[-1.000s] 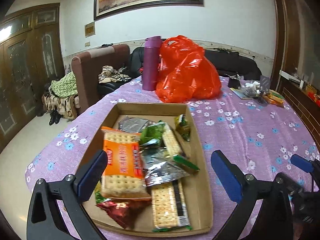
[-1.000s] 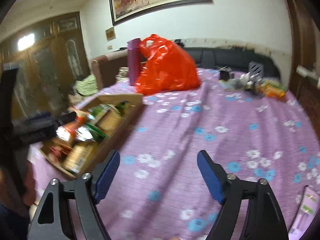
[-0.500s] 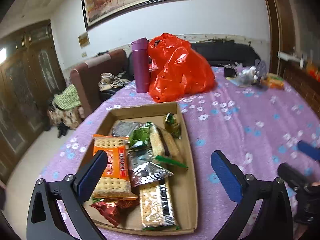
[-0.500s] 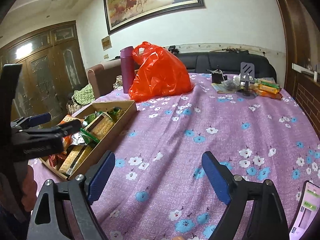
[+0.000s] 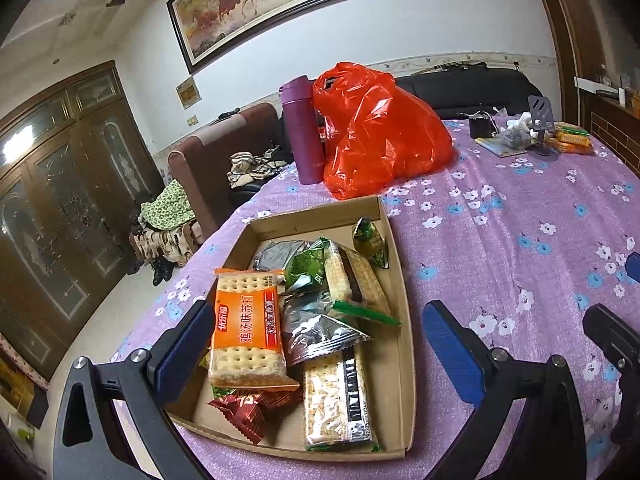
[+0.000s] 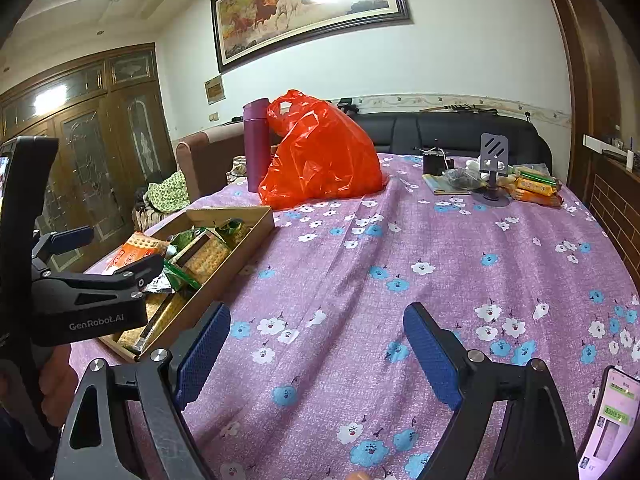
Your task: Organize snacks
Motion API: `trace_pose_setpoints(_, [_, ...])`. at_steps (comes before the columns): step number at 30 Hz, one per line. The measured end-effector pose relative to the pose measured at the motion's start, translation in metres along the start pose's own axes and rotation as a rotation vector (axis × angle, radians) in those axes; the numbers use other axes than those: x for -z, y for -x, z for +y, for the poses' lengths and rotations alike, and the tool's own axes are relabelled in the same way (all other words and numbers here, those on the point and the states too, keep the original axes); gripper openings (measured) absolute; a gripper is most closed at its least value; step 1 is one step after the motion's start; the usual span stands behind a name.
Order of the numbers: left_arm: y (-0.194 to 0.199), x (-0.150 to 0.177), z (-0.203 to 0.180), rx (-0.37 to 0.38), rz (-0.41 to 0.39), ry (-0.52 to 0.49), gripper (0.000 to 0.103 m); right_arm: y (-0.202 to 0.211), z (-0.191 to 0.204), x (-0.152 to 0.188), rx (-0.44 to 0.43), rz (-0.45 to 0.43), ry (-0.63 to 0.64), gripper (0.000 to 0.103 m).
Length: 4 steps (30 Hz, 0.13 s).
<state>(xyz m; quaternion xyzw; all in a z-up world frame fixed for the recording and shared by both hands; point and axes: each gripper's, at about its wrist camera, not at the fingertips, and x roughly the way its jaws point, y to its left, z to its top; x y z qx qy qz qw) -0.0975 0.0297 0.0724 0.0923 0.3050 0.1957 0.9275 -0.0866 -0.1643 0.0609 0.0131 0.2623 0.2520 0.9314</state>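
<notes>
The left tool (image 5: 316, 340) is held with its jaws spread wide and nothing between them, above the near end of a shallow cardboard tray (image 5: 400, 300) that rests on the surface (image 5: 520, 208), which is covered by a purple flowered cloth. Inside the tray, directly ahead of the left tool, an orange cracker pack (image 5: 248, 328) is seen lying on top of other snacks, with a silver foil pouch (image 5: 320, 332) just beside it, a clear cracker sleeve (image 5: 336, 404) at the near edge and a red wrapped sweet (image 5: 240, 408) in the near corner. Beyond the tray, a red plastic bag (image 5: 376, 136) and a purple flask (image 5: 302, 128) are observed, touching each other. The right tool (image 6: 316, 344) is likewise wide open and empty, over bare cloth, with the tray to its left. A phone (image 6: 612, 416) is noted at its lower right.
</notes>
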Motion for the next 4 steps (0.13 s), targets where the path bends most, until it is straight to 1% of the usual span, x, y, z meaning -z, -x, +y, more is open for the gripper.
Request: trace_pose_setpoints(4, [0.0021,0.0013,-0.0012,0.017,0.007,-0.008,0.103,0.0003,-0.0059,-0.0001,0.018,-0.005,-0.025,0.091])
